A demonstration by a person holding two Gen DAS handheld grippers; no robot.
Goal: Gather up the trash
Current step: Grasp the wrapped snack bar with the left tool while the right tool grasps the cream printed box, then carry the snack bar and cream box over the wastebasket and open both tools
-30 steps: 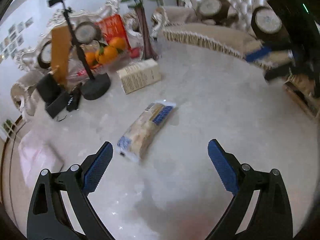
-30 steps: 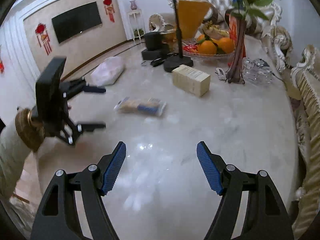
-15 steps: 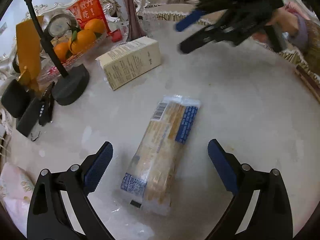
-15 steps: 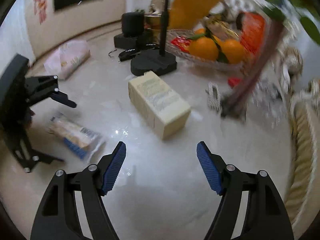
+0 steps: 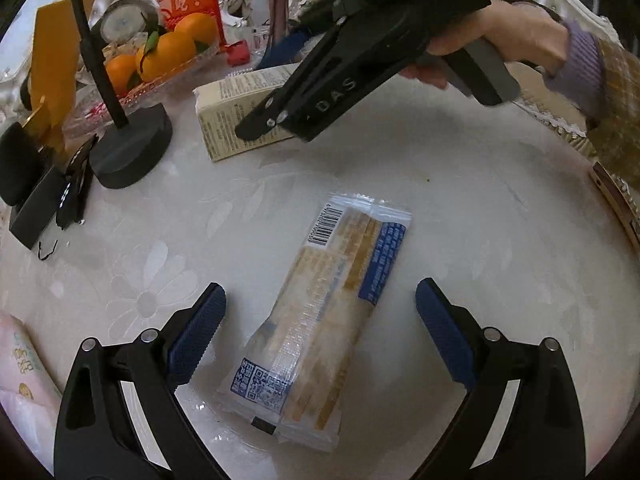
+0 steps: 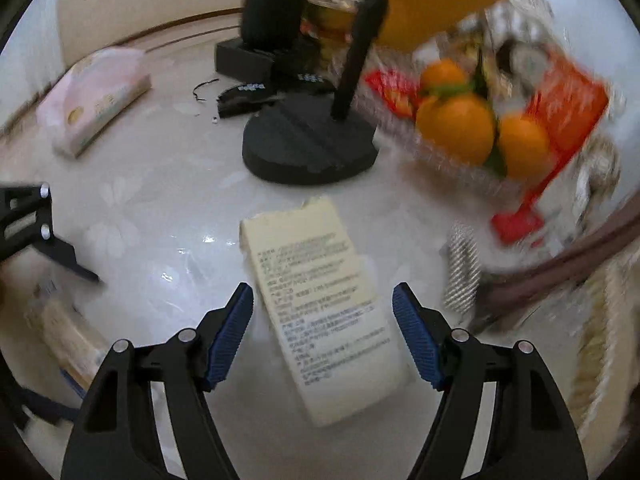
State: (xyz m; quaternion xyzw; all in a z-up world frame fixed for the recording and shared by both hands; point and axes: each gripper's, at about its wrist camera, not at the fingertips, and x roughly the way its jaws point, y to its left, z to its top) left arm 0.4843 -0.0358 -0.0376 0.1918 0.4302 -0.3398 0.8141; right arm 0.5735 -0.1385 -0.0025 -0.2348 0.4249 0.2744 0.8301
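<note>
Since 1 second ago, both of my tools had come much closer to the trash on the table (image 5: pixel 500 216). My left hand-held gripper (image 5: pixel 320 312) was low over the cracker packet (image 5: pixel 320 320), its jaws wide apart with 1 blue pad on each side of the packet and no contact that I could see. The packet lay flat on the pale table, its barcode end pointing away from me. My right hand-held gripper (image 6: pixel 322 334) hung over the cream carton (image 6: pixel 320 304), also spread wide, the 2 pads beside the long edges of the carton and gripping nothing. The carton lay on its side, near the round black base of the stand (image 6: pixel 310 146). In the left wrist view, my right hand (image 5: pixel 500 40) held the black tool body above the carton. Behind the stand stood a glass dish with oranges (image 6: pixel 456 128) and a red packet (image 6: pixel 568 104), rather blurred. A pink tissue pack (image 6: pixel 96 100) lay well apart at the far left edge of the table.
</note>
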